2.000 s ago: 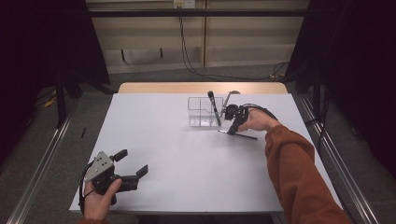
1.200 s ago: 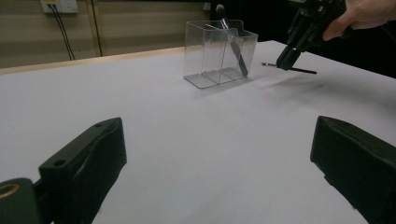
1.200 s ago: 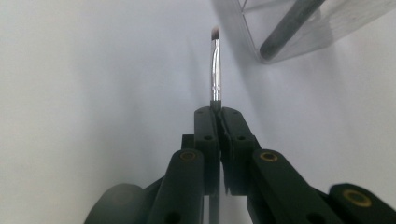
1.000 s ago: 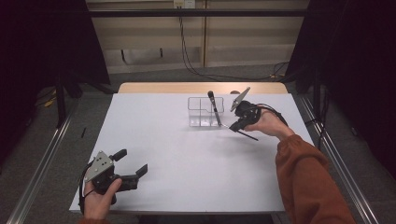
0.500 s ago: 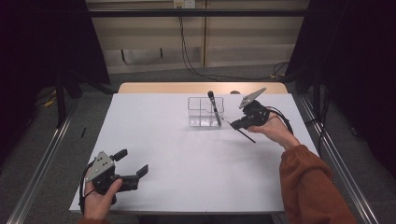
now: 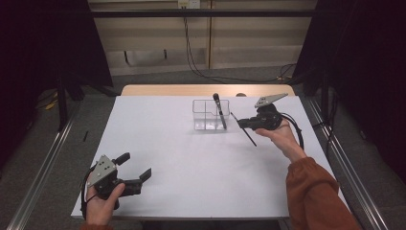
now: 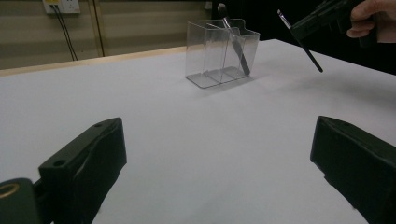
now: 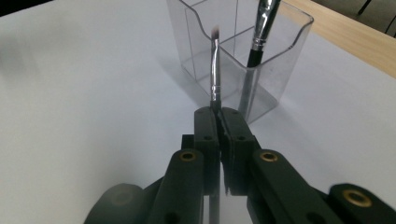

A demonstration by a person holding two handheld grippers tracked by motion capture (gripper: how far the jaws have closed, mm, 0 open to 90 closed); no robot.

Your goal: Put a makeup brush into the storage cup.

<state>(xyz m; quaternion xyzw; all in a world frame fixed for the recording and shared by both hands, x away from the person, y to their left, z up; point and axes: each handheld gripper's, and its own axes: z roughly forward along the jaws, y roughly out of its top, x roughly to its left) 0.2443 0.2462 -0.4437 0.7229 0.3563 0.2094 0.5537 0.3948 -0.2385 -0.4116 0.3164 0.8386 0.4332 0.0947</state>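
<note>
While the right gripper (image 6: 243,123) carries a thin black-handled brush (image 6: 248,134) beside the clear plastic compartmented holder (image 6: 209,115), the left gripper (image 6: 135,166) idles, jaws apart. Close up, the right gripper's jaws clamp the brush's ferrule; next, tip it upright over a compartment.

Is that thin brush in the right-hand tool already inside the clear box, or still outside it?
Outside. The right gripper clamps the thin brush, its bristle tip beside the clear box, not in it.
</note>
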